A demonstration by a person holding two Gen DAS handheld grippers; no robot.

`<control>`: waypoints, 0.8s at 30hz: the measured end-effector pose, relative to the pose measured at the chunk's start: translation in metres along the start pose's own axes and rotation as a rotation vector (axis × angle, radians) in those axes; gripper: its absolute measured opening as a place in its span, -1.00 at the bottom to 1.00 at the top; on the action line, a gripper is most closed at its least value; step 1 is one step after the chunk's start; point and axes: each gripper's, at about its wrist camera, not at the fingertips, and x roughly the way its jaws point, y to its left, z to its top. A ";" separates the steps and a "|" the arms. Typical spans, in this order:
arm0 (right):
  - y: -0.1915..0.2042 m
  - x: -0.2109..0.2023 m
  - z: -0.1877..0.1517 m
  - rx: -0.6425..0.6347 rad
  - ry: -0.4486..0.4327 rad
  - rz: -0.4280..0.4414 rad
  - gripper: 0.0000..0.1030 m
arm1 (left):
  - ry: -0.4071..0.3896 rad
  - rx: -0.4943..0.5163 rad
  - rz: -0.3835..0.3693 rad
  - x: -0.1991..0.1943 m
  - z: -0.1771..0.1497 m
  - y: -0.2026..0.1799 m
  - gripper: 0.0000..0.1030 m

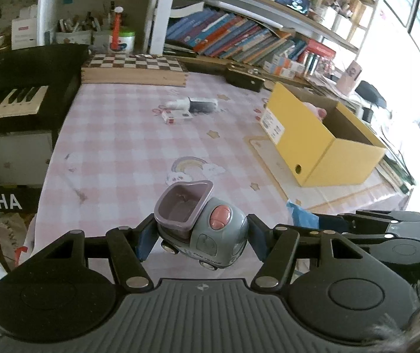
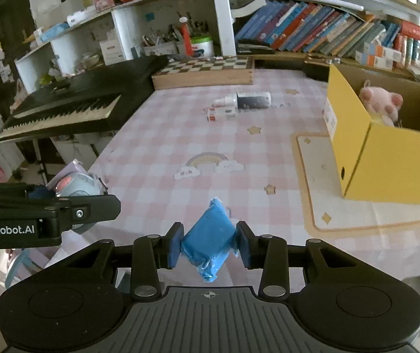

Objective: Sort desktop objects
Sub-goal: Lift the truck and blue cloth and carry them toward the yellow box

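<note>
My left gripper (image 1: 199,236) is shut on a grey toy truck (image 1: 210,235) with a pink button and a mauve hopper, held above the near edge of the pink checked table (image 1: 127,147). My right gripper (image 2: 209,242) is shut on a blue wrapped packet (image 2: 208,238), also over the near edge. In the right wrist view the left gripper (image 2: 48,206) and the toy truck (image 2: 74,184) show at the left. An open yellow box (image 1: 321,141) stands on the right with a pink plush toy (image 2: 382,103) inside. A dark bottle (image 1: 202,106), a small dropper (image 1: 177,104) and a small white-and-red box (image 1: 177,116) lie further back.
A wooden chessboard box (image 1: 134,69) sits at the table's far edge before bookshelves (image 1: 239,38). A black keyboard (image 1: 12,94) stands off the table's left side. A pale mat (image 2: 321,182) lies under the yellow box (image 2: 386,153). A dark case (image 1: 243,78) rests at the back right.
</note>
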 end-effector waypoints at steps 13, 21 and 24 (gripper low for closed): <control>-0.007 -0.015 -0.025 0.076 0.037 -0.043 -0.25 | 0.049 0.072 -0.073 0.000 -0.012 -0.018 0.18; -0.022 -0.025 -0.037 0.132 0.060 -0.095 -0.25 | 0.086 0.115 -0.141 0.011 -0.014 -0.038 0.18; -0.028 -0.029 -0.042 0.148 0.061 -0.115 -0.25 | 0.100 0.134 -0.169 0.017 -0.013 -0.046 0.18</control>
